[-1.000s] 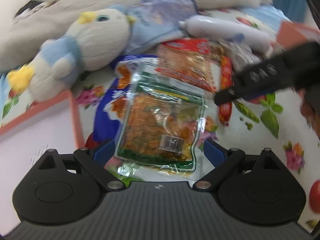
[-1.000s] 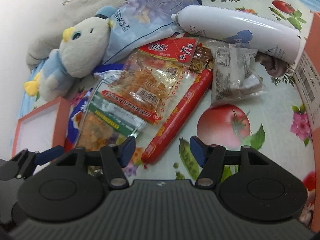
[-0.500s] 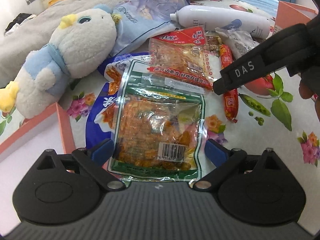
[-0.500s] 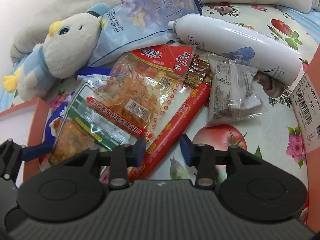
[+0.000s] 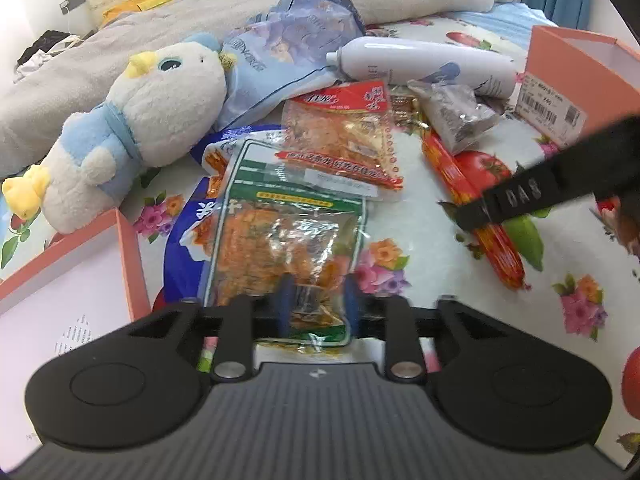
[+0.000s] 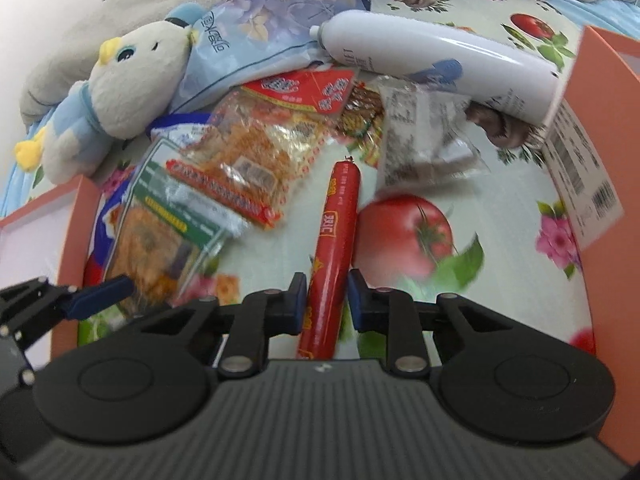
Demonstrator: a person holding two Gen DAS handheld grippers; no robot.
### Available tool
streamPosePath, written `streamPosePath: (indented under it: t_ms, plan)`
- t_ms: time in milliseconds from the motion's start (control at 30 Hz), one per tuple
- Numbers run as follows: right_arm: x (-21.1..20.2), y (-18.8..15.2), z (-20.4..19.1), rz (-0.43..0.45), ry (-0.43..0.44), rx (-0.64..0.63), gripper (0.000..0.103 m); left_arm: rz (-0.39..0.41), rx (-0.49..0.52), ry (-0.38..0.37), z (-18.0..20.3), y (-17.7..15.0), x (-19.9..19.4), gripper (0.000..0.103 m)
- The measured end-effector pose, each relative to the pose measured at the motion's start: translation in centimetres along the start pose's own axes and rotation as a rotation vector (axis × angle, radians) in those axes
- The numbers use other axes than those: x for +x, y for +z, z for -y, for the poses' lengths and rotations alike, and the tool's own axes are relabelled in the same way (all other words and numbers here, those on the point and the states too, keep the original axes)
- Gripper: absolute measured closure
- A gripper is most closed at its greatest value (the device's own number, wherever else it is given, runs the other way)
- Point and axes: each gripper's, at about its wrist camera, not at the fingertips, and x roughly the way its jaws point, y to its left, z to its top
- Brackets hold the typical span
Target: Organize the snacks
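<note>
Snacks lie in a heap on the flowery bed sheet (image 5: 420, 220), between two orange boxes: left box (image 5: 80, 272) & right box (image 6: 600, 128).

The left gripper (image 5: 316, 308) has just been closing. Its blue pads now pinch the near end of the green-edged snack bag (image 5: 288, 240), so it's holding that bag by the bottom edge. The bag lies on top of a blue bag (image 5: 184, 232), and the red-topped snack bag (image 5: 340, 136) lies over its far end.

The right gripper (image 6: 326, 300) has also just been closing. The red sausage stick (image 6: 334, 232) sits between its jaws, which are now narrow. They look to be touching its sides, but I can't tell how tight.

How to do it well, I think: squeeze the sausage firm near its end, not too hard, it's soft. Lift both straight up & slow, so the green bag slides out from under the red one w/o dragging it. Keep the two grippers apart. Then drop each snack in a box.

The plush bird (image 5: 132, 128) & the white spray bottle (image 6: 432, 56) aren't snacks; leave them.
</note>
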Motion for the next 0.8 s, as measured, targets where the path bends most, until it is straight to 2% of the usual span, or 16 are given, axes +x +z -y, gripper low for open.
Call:
streamPosePath:
  t_ms: [33, 67, 100, 300, 567, 800]
  plan:
    - [-0.3, -0.4, 0.3, -0.001, -0.002, 0.004, 0.078, 0.000, -0.004, -0.007, 0.1, -0.1, -0.1, 0.090]
    - [-0.6, -0.8, 0.5, -0.002, -0.004, 0.006, 0.078, -0.002, -0.009, -0.007, 0.2, -0.1, -0.2, 0.091]
    - [-0.9, -1.1, 0.7, -0.004, -0.004, 0.011, 0.078, -0.002, -0.006, -0.009, 0.4, -0.3, -0.3, 0.099]
    - [-2.4, -3.1, 1.5, -0.006, -0.004, 0.017, 0.078, -0.002, -0.037, -0.032, 1.2, -1.2, -1.2, 0.099]
    - [-4.3, -6.2, 1.6, -0.008, -0.009, -0.038, 0.079, -0.008, -0.106, -0.065, 3.0, -2.8, -3.8, 0.099]
    - [-5.9, -9.3, 2.2, -0.024, -0.014, -0.070, 0.078, -0.013, -0.217, -0.116, 4.7, -4.6, -6.6, 0.099]
